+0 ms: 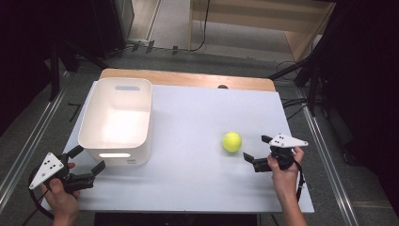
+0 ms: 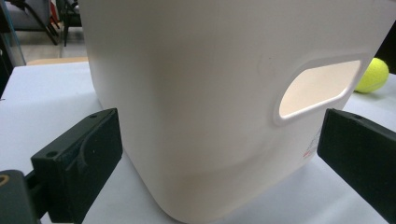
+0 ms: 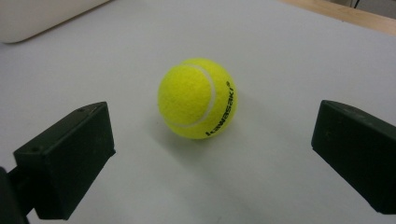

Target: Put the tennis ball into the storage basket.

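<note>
A yellow tennis ball (image 1: 232, 141) rests on the white table (image 1: 197, 179), right of centre. My right gripper (image 1: 257, 147) is open just to the ball's right, jaws pointing at it; in the right gripper view the ball (image 3: 197, 98) lies a little beyond and between the two jaws, untouched. A white plastic bin (image 1: 117, 121) with handle cut-outs stands at the left. My left gripper (image 1: 88, 159) is open at the bin's near left corner. In the left gripper view the bin (image 2: 210, 102) stands close ahead of the spread jaws, and the ball (image 2: 372, 75) peeks past its right side.
A wooden strip (image 1: 188, 78) borders the table's far edge. Black stands and cables (image 1: 301, 70) sit on the floor beyond the right corner. The white surface between bin and ball is bare.
</note>
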The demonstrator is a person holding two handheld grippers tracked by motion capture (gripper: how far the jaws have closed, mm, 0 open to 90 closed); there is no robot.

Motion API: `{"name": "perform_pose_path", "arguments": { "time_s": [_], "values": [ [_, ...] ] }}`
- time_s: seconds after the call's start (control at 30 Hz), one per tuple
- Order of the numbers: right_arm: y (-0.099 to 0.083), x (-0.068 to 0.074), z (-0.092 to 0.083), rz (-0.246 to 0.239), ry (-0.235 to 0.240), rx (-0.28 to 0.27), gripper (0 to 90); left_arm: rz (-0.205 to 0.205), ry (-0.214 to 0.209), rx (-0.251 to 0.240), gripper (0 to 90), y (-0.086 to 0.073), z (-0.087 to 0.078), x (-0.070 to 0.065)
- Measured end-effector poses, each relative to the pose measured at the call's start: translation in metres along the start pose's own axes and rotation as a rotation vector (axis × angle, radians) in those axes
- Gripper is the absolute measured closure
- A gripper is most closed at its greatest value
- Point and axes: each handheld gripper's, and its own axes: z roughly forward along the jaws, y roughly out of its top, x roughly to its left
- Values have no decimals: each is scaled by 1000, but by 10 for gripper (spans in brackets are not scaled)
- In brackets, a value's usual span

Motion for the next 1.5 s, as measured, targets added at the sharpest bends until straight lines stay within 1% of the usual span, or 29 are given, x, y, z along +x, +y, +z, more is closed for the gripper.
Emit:
{"name": "perform_pose_path", "arguments": {
  "time_s": [0.2, 0.3, 0.5, 0.53, 0.67, 0.7, 0.8, 0.83, 0.87, 0.93, 0.97, 1.07, 1.1, 1.17, 1.3, 1.5],
  "values": [
    [7, 2, 6, -12, 15, 17, 0, -1, -1, 0, 2, 0, 0, 0],
    [11, 3, 10, -26, 24, 25, 0, 0, -1, 1, 2, 0, 0, 0],
    [20, 4, 17, -42, 39, 56, 0, 1, -3, 1, 2, 0, 0, 0],
    [22, 5, 20, -51, 48, 61, 0, 1, -3, 1, 2, 0, 0, 0],
    [25, 5, 24, -55, 51, 75, 0, 1, -3, 2, 2, 0, 0, 0],
    [27, 5, 27, -56, 54, 92, 0, 2, -3, 2, 2, 0, 0, 0],
    [28, 5, 31, -56, 54, 104, 0, 2, -3, 2, 2, 0, 0, 0],
    [29, 5, 34, -51, 57, 125, 0, 1, -3, 1, 2, 0, 0, 0],
    [30, 4, 35, -58, 60, 132, 0, 3, -3, 2, 2, 0, 0, 0],
    [30, 4, 37, -58, 59, 140, 0, 4, -2, 5, 2, 0, 0, 0],
    [32, 4, 39, -62, 59, 156, 0, 4, -4, 3, 2, 0, 0, 0],
    [34, 4, 41, -66, 56, 169, 0, 4, -4, 3, 2, 0, 0, 0],
    [36, 4, 44, -65, 56, 187, 0, 4, -4, 3, 2, 0, 0, 0],
    [37, 3, 47, -69, 55, 202, 0, 5, -5, 3, 2, 0, 0, 0],
    [38, 3, 52, -59, 59, 241, 0, 5, -5, 3, 2, 0, 0, 0],
    [39, 2, 60, -62, 68, 282, 0, 4, -3, 4, 2, 0, 0, 0]
  ]
}}
